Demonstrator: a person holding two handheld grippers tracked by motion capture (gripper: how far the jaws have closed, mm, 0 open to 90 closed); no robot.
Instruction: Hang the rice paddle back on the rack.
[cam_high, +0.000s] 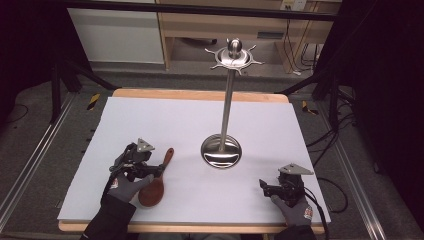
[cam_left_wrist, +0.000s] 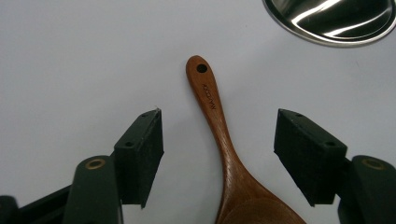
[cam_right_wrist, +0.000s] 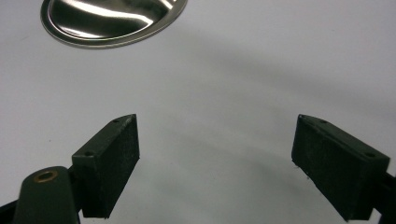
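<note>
A reddish-brown wooden spoon (cam_left_wrist: 219, 121), with a hole through its handle tip, lay just left of the steel stand's round base (cam_high: 221, 151). The left gripper (cam_left_wrist: 218, 140) straddled its handle, jaws apart, not touching. The right gripper (cam_right_wrist: 215, 163) stood open right of the base.

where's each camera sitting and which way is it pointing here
High view: fixed above the person's side, looking forward and down on the table; gloved hands hold the left gripper and right gripper.
Left gripper view: rides on the left gripper, looking along its open jaws at the wooden spoon lying between them, untouched.
Right gripper view: rides on the right gripper, looking along its open jaws at bare table.
Shared: all three views show the steel stand's round base.
</note>
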